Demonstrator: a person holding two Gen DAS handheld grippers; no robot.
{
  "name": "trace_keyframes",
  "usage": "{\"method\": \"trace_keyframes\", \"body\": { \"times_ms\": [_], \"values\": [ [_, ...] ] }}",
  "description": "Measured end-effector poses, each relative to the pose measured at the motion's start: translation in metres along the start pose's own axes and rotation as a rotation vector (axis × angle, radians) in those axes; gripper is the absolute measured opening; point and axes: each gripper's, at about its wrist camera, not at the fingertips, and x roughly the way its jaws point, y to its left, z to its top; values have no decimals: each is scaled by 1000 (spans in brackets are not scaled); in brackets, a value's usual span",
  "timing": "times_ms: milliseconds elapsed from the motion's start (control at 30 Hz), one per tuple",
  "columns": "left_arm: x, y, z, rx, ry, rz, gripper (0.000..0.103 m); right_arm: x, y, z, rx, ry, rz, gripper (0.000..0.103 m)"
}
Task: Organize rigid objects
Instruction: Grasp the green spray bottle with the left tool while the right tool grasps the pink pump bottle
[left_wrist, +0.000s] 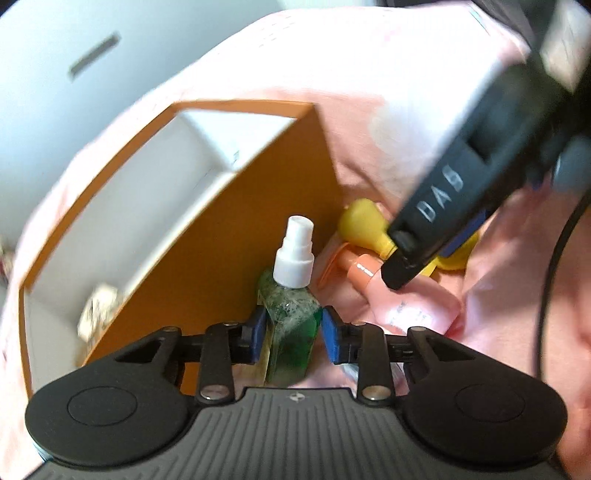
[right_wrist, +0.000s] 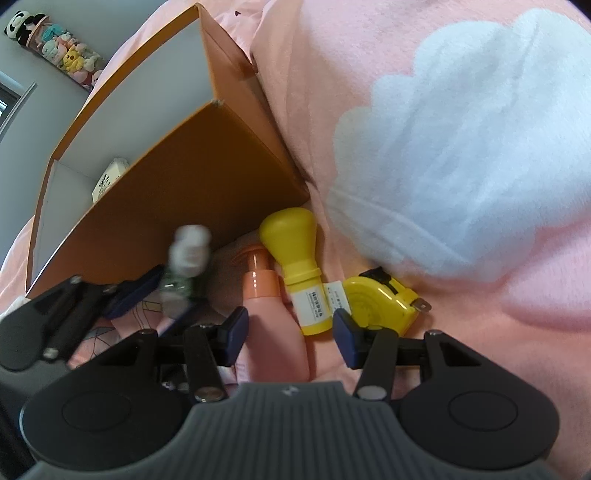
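My left gripper (left_wrist: 293, 334) is shut on a green spray bottle (left_wrist: 291, 325) with a white nozzle, held upright beside the orange box (left_wrist: 236, 258). The bottle shows blurred in the right wrist view (right_wrist: 184, 266). My right gripper (right_wrist: 291, 334) is open, its pads either side of a pink bottle (right_wrist: 273, 325) lying on the pink blanket. A yellow bulb-headed bottle (right_wrist: 295, 254) and a yellow tape measure (right_wrist: 380, 299) lie beside it. In the left wrist view the right gripper's finger hovers over the pink bottle (left_wrist: 417, 306) and yellow bottle (left_wrist: 364, 221).
The orange box (right_wrist: 177, 192) has a white interior holding a small white patterned item (right_wrist: 109, 177). A white cloud print (right_wrist: 461, 147) is on the blanket. Plush toys (right_wrist: 55, 44) hang on the far wall.
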Motion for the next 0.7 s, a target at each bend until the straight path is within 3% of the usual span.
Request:
{"method": "trace_keyframes", "body": {
  "times_ms": [167,267,400,500,700],
  "values": [
    [-35,44,-5,-233,30,-123,34,-3,10,0,-47,-15,36,51],
    [-53,59,-12,-300,46,-130,34,-1,23,-1,-108,-8,41,50],
    [-66,73,-19,-421,131,-177,34,8,29,-2,-138,37,-10,50],
    [-57,85,-32,-521,179,-218,34,15,28,-2,-131,67,-25,51],
    [-25,97,-53,-629,223,-212,34,26,33,1,-145,83,-46,53]
  ]
}}
